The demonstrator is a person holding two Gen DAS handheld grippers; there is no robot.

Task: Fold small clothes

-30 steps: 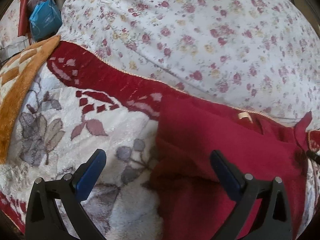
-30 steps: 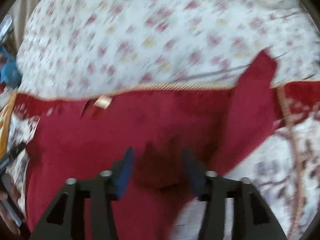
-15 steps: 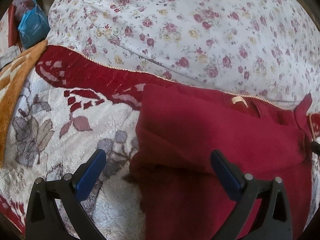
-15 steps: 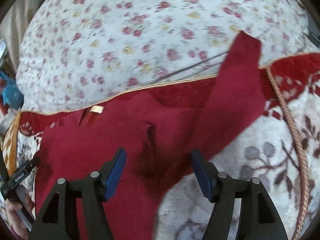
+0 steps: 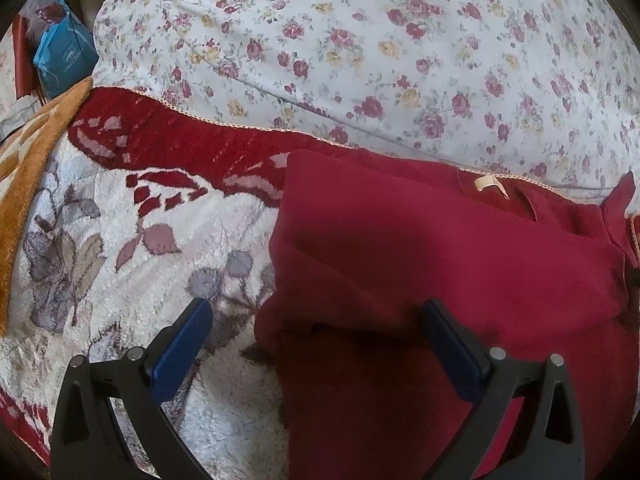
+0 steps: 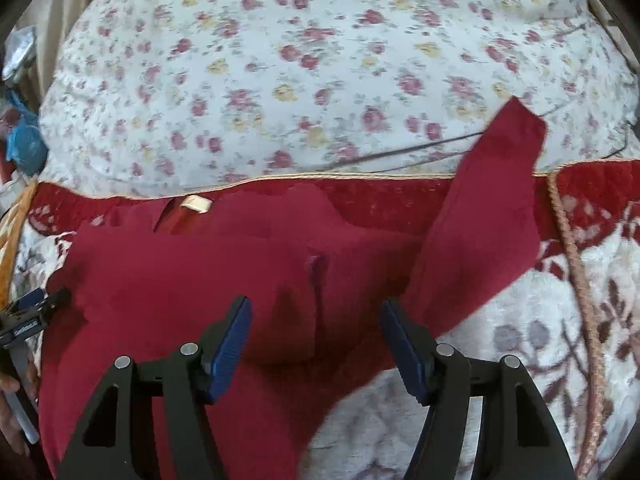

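A small dark red garment [image 5: 440,248] lies flat on a plush red-and-white blanket [image 5: 120,240], its cream neck label [image 5: 486,184] toward the far edge. My left gripper [image 5: 316,320] hangs open over the garment's left folded edge, one blue pad over the blanket, the other over the cloth. In the right wrist view the same garment [image 6: 200,280] fills the middle, with one sleeve [image 6: 488,232] stretched up and to the right onto the floral bedding. My right gripper [image 6: 316,320] stands open above the garment's body, holding nothing. The left gripper's tip [image 6: 36,312] shows at the left edge.
A large floral-print quilt [image 5: 400,40] rises behind the blanket. An orange-and-white checked blanket [image 5: 28,152] lies at the left, with a blue bag [image 5: 60,56] beyond it. A braided trim cord [image 6: 576,280] runs down the blanket on the right. A hand [image 6: 12,408] shows at lower left.
The garment's left part now lies folded flat with a straight left edge. The right view has steadied from blur, and the sleeve stands out farther up to the right. Both grippers stay open.
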